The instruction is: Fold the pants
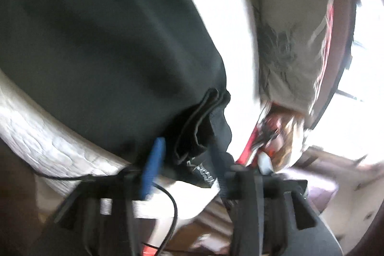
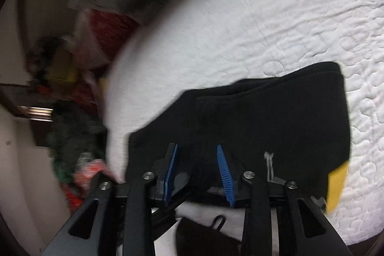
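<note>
Where pants lie; white quilted bedspread

Black pants block right claw; white quilt beyond open.

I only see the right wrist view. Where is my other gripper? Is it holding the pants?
Observer: Yes. The left gripper has a bunched edge of the black pants between its jaws.
Operator: Is anything written on them?
Observer: White lettering shows on the fabric by those jaws, too blurred to read.
Operator: What's past the pants?
Observer: A beige patterned cloth with red trim.
</note>
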Available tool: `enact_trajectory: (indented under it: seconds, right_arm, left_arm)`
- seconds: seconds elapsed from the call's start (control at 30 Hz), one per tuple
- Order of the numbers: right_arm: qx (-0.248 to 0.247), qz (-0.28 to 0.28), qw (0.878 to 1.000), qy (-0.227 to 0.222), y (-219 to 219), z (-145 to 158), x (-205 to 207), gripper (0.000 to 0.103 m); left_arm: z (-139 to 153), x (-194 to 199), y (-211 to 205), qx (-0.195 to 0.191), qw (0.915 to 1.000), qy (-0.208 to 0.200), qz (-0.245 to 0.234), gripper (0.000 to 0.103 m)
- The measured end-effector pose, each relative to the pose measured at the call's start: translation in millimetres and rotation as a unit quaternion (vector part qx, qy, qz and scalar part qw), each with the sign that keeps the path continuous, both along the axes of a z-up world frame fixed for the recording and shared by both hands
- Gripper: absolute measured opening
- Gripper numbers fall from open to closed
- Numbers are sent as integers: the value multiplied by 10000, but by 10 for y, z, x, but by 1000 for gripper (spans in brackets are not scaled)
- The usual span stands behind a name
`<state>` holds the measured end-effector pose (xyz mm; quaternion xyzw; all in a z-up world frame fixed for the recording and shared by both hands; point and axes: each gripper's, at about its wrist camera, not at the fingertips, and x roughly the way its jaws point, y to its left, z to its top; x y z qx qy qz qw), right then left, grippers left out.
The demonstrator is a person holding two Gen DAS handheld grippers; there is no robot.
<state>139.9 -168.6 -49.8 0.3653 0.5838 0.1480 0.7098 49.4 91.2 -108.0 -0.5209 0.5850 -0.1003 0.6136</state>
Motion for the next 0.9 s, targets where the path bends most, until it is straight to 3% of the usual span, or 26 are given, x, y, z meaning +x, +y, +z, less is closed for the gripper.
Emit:
enact_trajectory:
  seconds: [0.07, 0.17, 0.33, 0.43, 0.47, 0.5, 0.53, 0.57, 0.6, 0.67, 0.7, 0.77, 0.8, 0.9]
  right_arm:
    - [288, -179, 9993, -128, -186, 90, -176, 53]
    - [734, -558, 9957, -91, -446, 40, -486, 56]
    - [1407, -1319, 9800, 492, -670, -475, -816, 56]
    - [1877, -1980, 9611, 425, -786, -673, -862, 56]
    - [2001, -2222, 9535, 390, -810, -729, -875, 56]
    - [2149, -2491, 9435, 392, -846, -791, -898, 52]
    - [2239, -2641, 9373, 410, -876, -832, -915, 47]
    - [2243, -2782, 9328, 472, -901, -876, -925, 26]
    - [2197, -2826, 9322, 534, -926, -895, -931, 8]
    - [2192, -2898, 9305, 465, -999, -854, -966, 7]
    - [1962, -2854, 9378, 235, -1060, -742, -976, 7]
    - [1391, -2597, 9556, -49, -1148, -620, -946, 6]
    - [1094, -2502, 9620, 40, -1185, -666, -938, 6]
    - [1061, -2490, 9625, 204, -1257, -917, -948, 4]
  left_arm:
    - [38, -6, -68, 199, 9995, -187, -159, 56]
    - [64, 83, -241, 524, 9969, -335, -476, 56]
    - [33, 301, -595, 1005, 9906, -283, -883, 56]
    - [35, 337, -652, 1360, 9852, -321, -993, 54]
    - [52, 366, -686, 1545, 9820, -329, -1036, 48]
    - [74, 379, -711, 1700, 9789, -332, -1080, 28]
    - [103, 397, -750, 1778, 9764, -353, -1173, 19]
    - [133, 402, -793, 1765, 9755, -371, -1258, 17]
    - [171, 381, -843, 1869, 9724, -413, -1335, 17]
    - [174, 351, -978, 2310, 9583, -454, -1623, 17]
    - [120, 345, -1019, 2468, 9533, -401, -1695, 17]
    - [-2, 335, -1040, 2381, 9573, -298, -1611, 17]
    - [1, 338, -1032, 2336, 9594, -287, -1552, 17]
    - [25, 346, -1009, 2231, 9607, -269, -1632, 17]
